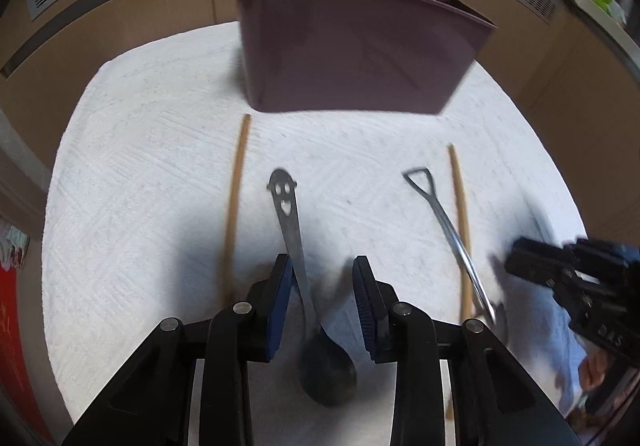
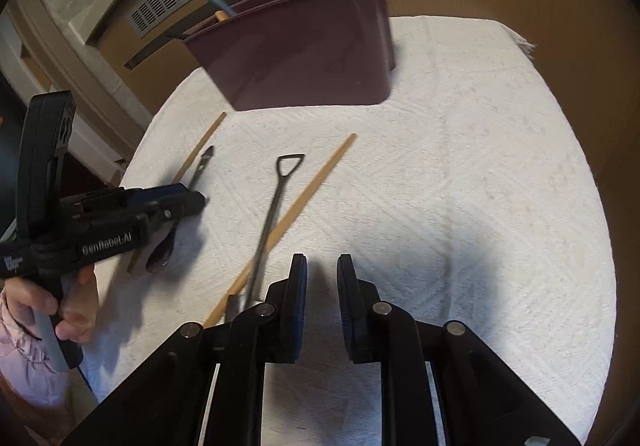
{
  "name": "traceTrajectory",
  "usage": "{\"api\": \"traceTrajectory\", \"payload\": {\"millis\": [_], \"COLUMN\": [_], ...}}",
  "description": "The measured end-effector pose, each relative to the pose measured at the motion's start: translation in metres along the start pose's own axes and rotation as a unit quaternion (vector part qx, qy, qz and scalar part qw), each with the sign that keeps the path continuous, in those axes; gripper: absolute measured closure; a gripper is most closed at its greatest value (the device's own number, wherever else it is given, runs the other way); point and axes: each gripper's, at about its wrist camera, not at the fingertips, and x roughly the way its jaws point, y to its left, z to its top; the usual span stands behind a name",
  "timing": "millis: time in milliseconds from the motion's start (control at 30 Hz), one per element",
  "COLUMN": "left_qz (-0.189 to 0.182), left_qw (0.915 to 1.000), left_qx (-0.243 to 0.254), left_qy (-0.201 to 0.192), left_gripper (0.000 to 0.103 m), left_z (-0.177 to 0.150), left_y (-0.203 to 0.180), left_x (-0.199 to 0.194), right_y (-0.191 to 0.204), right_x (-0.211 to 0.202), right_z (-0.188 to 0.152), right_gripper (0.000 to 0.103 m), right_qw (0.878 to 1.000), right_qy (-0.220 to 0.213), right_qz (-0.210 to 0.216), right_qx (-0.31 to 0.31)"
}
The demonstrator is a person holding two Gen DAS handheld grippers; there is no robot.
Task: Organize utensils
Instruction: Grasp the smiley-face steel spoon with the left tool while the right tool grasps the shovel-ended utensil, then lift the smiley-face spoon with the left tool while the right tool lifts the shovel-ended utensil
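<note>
Straddling the spoon (image 1: 298,262) before the caddy (image 1: 352,46), the left tool (image 1: 322,278) stands apart and unclamped, the right tool (image 2: 322,278) slightly apart and empty; some utensils already stand inside, two chopsticks (image 1: 236,202) and the shovel-handled spoon (image 1: 452,230) remain

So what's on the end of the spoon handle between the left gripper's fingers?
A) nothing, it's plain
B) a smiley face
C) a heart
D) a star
B: in the left wrist view, the spoon lying between the left gripper's fingers has two eye holes and a smiling mouth cut into its handle tip.
</note>
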Motion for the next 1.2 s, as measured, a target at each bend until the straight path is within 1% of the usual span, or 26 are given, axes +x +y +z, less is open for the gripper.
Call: {"api": "traceTrajectory", "payload": {"millis": [67,133,233,333,467,500,533,567,633,700,767,867,900,967,1033,1067,1100,1167,1200], "left_qz": [-0.010,-0.017,-0.027,-0.031,-0.044,-0.051,-0.055,-0.056,-0.047,-0.039,-0.033,-0.029,-0.029,-0.024,-0.017,-0.012,-0.005,0.027,0.039], "left_qw": [0.9999,0.9997,0.9994,0.9993,0.9983,0.9975,0.9967,0.9964,0.9972,0.9981,0.9981,0.9982,0.9986,0.9997,0.9985,0.9970,0.9960,0.9917,0.9899], "left_qx": [0.011,0.017,0.016,0.006,-0.031,-0.044,-0.054,-0.058,-0.053,-0.037,-0.028,-0.026,-0.022,-0.004,0.004,0.001,-0.006,-0.036,-0.046], "left_qy": [0.005,0.009,0.016,0.020,0.024,0.025,0.025,0.025,0.026,0.031,0.044,0.047,0.038,-0.004,-0.052,-0.076,-0.089,-0.121,-0.128], "left_gripper": [0.071,0.071,0.071,0.071,0.071,0.070,0.070,0.070,0.070,0.070,0.070,0.070,0.070,0.070,0.069,0.068,0.067,0.066,0.066], "left_z": [-0.010,-0.021,-0.035,-0.043,-0.039,-0.037,-0.032,-0.027,-0.017,-0.008,0.001,0.009,0.008,-0.001,-0.023,-0.039,-0.049,-0.077,-0.084], "left_y": [-0.005,-0.008,-0.006,0.004,0.020,0.022,0.025,0.028,0.026,0.021,0.016,0.015,0.014,0.006,-0.003,-0.007,-0.010,-0.014,-0.014], "left_x": [-0.005,-0.009,-0.017,-0.023,-0.023,-0.023,-0.023,-0.022,-0.019,-0.013,-0.004,-0.006,-0.012,-0.029,-0.048,-0.056,-0.059,-0.062,-0.060], "right_y": [0.009,0.015,0.028,0.042,0.063,0.065,0.066,0.067,0.063,0.059,0.053,0.043,0.039,0.030,0.020,0.016,0.014,0.012,0.012], "right_x": [0.005,0.010,0.018,0.027,0.040,0.043,0.045,0.046,0.042,0.033,0.020,0.000,-0.005,-0.015,-0.022,-0.024,-0.026,-0.028,-0.030], "right_z": [0.005,0.010,0.019,0.026,0.031,0.031,0.030,0.029,0.026,0.024,0.021,0.020,0.019,0.019,0.018,0.017,0.017,0.017,0.017], "right_gripper": [0.086,0.086,0.086,0.086,0.087,0.088,0.094,0.094,0.096,0.097,0.097,0.097,0.097,0.097,0.097,0.097,0.097,0.097,0.097], "right_qw": [1.000,1.000,1.000,0.999,0.992,0.991,0.989,0.988,0.989,0.991,0.993,0.995,0.996,0.997,0.998,0.999,0.999,0.999,0.999], "right_qy": [0.006,0.012,0.018,0.014,0.012,0.017,0.020,0.024,0.025,0.024,0.012,-0.003,-0.006,-0.013,-0.017,-0.020,-0.022,-0.027,-0.031], "right_qz": [-0.004,0.003,0.009,-0.010,-0.066,-0.072,-0.079,-0.085,-0.079,-0.061,-0.050,-0.033,-0.028,-0.019,-0.013,-0.011,-0.012,-0.011,-0.009], "right_qx": [-0.012,-0.013,-0.021,-0.051,-0.105,-0.111,-0.120,-0.126,-0.125,-0.116,-0.109,-0.093,-0.086,-0.068,-0.055,-0.050,-0.045,-0.036,-0.032]}}
